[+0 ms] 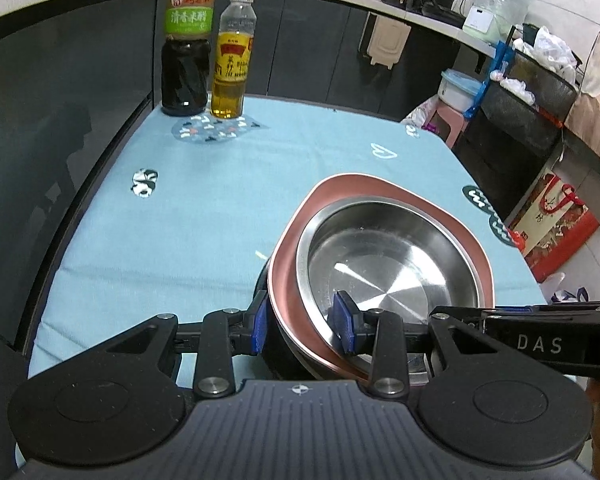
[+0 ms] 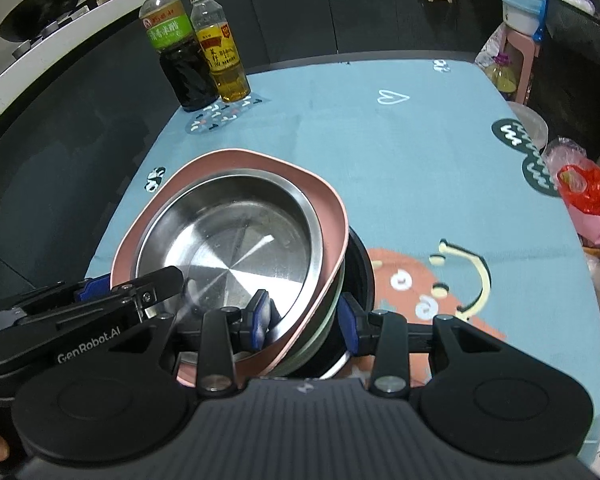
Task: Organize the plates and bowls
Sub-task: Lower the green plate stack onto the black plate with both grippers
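A round steel plate (image 1: 380, 264) lies inside a pink rounded-square plate (image 1: 340, 188), on top of a dark bowl (image 1: 276, 344). My left gripper (image 1: 302, 328) is shut on the near left rim of this stack, one blue pad outside the pink rim and one inside the steel plate. In the right wrist view the steel plate (image 2: 228, 252) and pink plate (image 2: 228, 160) rest on a pale green bowl (image 2: 320, 336) and a black bowl (image 2: 360, 264). My right gripper (image 2: 304, 326) is shut on the stack's right rim. Each view shows the other gripper's fingers (image 1: 460, 316) (image 2: 140, 288) at the opposite rim.
The table has a light blue patterned cloth (image 1: 220, 180). At its far left corner stand a dark vinegar bottle (image 1: 186, 40) and a yellow oil bottle (image 1: 232, 52). Off the right edge are a pink stool (image 1: 448, 120), a red gift bag (image 1: 552, 220) and a red plastic bag (image 2: 584, 188).
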The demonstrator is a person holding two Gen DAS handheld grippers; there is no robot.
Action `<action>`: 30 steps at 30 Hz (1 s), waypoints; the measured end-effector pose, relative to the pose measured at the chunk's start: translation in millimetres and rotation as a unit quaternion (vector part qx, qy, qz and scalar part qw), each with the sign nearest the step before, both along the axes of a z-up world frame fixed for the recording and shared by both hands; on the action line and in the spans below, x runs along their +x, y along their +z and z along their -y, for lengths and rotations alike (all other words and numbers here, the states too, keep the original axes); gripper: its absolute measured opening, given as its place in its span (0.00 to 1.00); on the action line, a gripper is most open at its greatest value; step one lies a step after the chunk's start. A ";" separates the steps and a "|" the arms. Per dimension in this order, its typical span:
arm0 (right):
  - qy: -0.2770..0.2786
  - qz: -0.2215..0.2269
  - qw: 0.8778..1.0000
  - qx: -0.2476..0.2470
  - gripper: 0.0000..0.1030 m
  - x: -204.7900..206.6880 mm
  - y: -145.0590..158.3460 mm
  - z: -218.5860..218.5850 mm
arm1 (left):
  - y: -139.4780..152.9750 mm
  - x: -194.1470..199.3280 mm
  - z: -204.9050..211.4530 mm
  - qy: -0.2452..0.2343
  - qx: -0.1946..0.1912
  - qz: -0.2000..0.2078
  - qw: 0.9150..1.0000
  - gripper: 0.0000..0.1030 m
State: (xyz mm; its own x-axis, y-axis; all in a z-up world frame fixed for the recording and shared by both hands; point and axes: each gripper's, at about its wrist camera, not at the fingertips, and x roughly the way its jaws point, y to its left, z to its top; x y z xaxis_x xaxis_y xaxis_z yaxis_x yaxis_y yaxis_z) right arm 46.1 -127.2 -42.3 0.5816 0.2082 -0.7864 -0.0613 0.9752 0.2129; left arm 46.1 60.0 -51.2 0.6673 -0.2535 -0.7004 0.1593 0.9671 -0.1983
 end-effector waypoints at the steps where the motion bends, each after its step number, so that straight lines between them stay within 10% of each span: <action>1: 0.000 -0.001 1.000 0.001 0.32 0.3 -1.3 0.1 | -1.0 -0.8 0.4 0.000 0.001 -0.001 1.000 0.31; 30: -0.030 0.025 0.999 0.034 0.48 -11.8 -9.1 20.9 | -6.6 -9.8 1.1 -0.003 0.028 0.015 0.999 0.41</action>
